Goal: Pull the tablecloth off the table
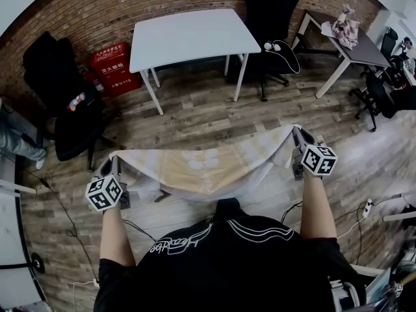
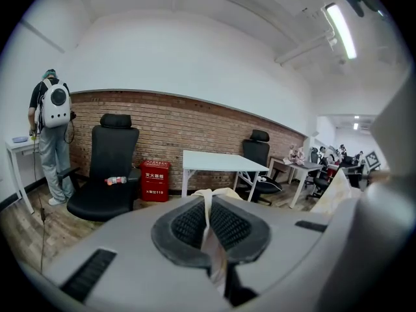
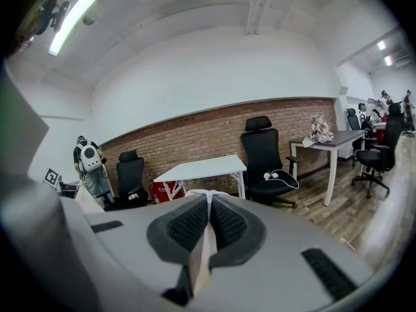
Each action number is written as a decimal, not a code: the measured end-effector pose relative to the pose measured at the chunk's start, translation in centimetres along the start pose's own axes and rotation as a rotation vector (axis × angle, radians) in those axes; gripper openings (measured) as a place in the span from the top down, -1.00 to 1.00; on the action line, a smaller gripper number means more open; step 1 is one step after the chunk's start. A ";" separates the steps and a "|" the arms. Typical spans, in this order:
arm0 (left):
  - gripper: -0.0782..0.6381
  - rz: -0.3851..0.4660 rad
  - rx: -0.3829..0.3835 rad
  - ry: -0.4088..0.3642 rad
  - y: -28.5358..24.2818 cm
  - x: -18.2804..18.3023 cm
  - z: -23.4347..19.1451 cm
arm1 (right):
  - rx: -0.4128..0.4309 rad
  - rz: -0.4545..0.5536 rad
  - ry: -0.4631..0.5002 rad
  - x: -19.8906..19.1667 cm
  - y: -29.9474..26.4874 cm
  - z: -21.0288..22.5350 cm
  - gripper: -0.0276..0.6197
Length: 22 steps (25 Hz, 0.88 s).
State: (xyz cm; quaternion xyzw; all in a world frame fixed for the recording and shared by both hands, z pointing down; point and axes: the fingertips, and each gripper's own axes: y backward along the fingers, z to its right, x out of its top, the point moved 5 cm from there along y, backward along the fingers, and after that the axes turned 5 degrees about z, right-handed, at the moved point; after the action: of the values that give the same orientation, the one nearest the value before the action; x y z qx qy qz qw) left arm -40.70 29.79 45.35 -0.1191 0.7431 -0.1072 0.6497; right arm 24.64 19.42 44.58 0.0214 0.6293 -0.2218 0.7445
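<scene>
A cream and pale-yellow tablecloth point(image 1: 201, 164) hangs stretched in the air between my two grippers, sagging in the middle, well in front of the bare white table point(image 1: 188, 34). My left gripper point(image 1: 114, 163) is shut on the cloth's left corner. My right gripper point(image 1: 297, 135) is shut on the right corner. In the left gripper view a thin fold of cloth point(image 2: 209, 223) is pinched between the dark pads point(image 2: 185, 226). In the right gripper view the cloth point(image 3: 207, 229) is clamped between the pads point(image 3: 227, 223) the same way.
A black office chair point(image 1: 62, 99) and a red box point(image 1: 112, 68) stand left of the table. Another black chair point(image 1: 270, 25) is at its right, then a second desk point(image 1: 348, 44) with clutter. A person with a backpack point(image 2: 51, 129) stands at far left. Cables lie on the wood floor.
</scene>
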 end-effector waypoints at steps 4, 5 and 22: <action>0.77 0.008 -0.005 0.009 -0.1 0.3 0.4 | -0.009 0.007 -0.017 0.0 0.1 0.1 0.92; 0.77 0.011 -0.008 0.008 -0.1 0.4 0.6 | -0.013 0.009 -0.025 0.0 0.2 0.2 0.92; 0.77 0.026 -0.001 -0.001 -0.7 0.7 1.7 | -0.042 -0.001 -0.058 -1.1 0.4 1.1 0.92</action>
State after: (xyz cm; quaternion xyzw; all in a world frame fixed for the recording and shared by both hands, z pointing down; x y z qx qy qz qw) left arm -39.12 28.86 44.75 -0.1099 0.7444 -0.0984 0.6513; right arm 25.69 19.81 45.73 -0.0009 0.6120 -0.2094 0.7627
